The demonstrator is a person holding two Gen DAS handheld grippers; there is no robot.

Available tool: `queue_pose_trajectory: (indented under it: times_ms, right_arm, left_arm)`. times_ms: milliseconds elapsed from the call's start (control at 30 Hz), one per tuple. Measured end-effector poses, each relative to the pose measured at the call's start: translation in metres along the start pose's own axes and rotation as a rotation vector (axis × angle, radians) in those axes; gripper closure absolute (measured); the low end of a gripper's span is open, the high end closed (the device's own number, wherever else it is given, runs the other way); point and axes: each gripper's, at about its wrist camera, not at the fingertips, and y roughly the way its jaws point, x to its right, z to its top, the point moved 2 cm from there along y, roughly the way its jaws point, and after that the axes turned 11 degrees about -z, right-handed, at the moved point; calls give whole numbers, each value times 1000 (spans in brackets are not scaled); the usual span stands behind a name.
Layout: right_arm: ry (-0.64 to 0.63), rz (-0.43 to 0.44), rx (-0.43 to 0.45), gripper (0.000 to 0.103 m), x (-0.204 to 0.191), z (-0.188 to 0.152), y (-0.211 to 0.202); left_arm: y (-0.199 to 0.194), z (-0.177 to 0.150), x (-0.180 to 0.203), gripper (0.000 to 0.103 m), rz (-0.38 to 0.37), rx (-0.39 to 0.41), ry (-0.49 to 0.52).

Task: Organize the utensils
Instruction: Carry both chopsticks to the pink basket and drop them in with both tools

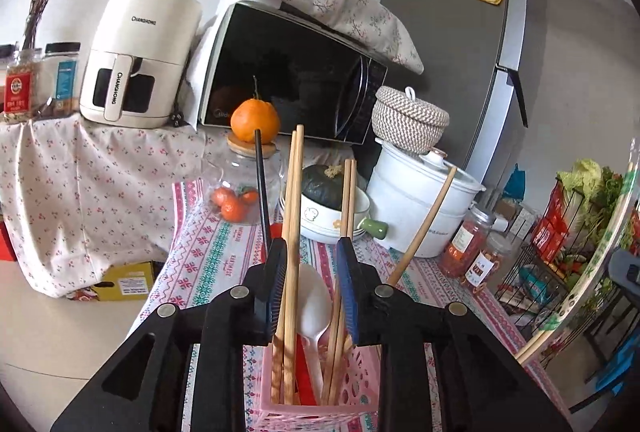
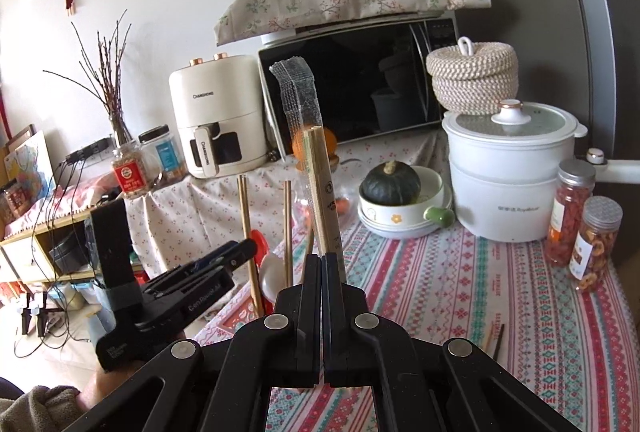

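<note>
A pink slotted basket [image 1: 356,398] stands on the patterned tablecloth, holding several wooden chopsticks [image 1: 291,216], a white plastic spoon [image 1: 314,296], a red utensil and a black stick [image 1: 261,188]. My left gripper [image 1: 312,256] is open, its blue-padded fingers either side of the utensils above the basket. My right gripper [image 2: 322,260] is shut on a pair of wooden chopsticks in a clear plastic wrapper [image 2: 318,168], held upright over the table. That wrapped pair also shows at the right edge of the left wrist view [image 1: 592,264]. The left gripper and basket appear at the left in the right wrist view [image 2: 224,256].
On the table stand a bowl with a dark green squash [image 2: 394,184], a white electric pot [image 2: 510,172], two snack jars [image 2: 596,240] and a glass jar topped by an orange [image 1: 255,120]. Loose sticks [image 2: 494,340] lie near the right. Behind are a microwave [image 2: 360,84] and air fryer [image 2: 216,112].
</note>
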Motion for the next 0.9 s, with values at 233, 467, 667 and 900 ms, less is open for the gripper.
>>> queue_pose_trajectory:
  times_ms: [233, 467, 667, 900]
  right_arm:
    - [21, 38, -2, 103, -19, 13, 21]
    - [-25, 78, -1, 103, -53, 26, 41]
    - [-50, 86, 12, 103, -78, 33, 52]
    - [-88, 34, -27, 103, -90, 19, 76]
  left_arm:
    - [-10, 43, -16, 57, 32, -214, -173]
    - [-46, 39, -49, 57, 22, -342, -268]
    - [-46, 30, -72, 57, 27, -389, -372]
    - [-44, 32, -59, 57, -16, -397, -353]
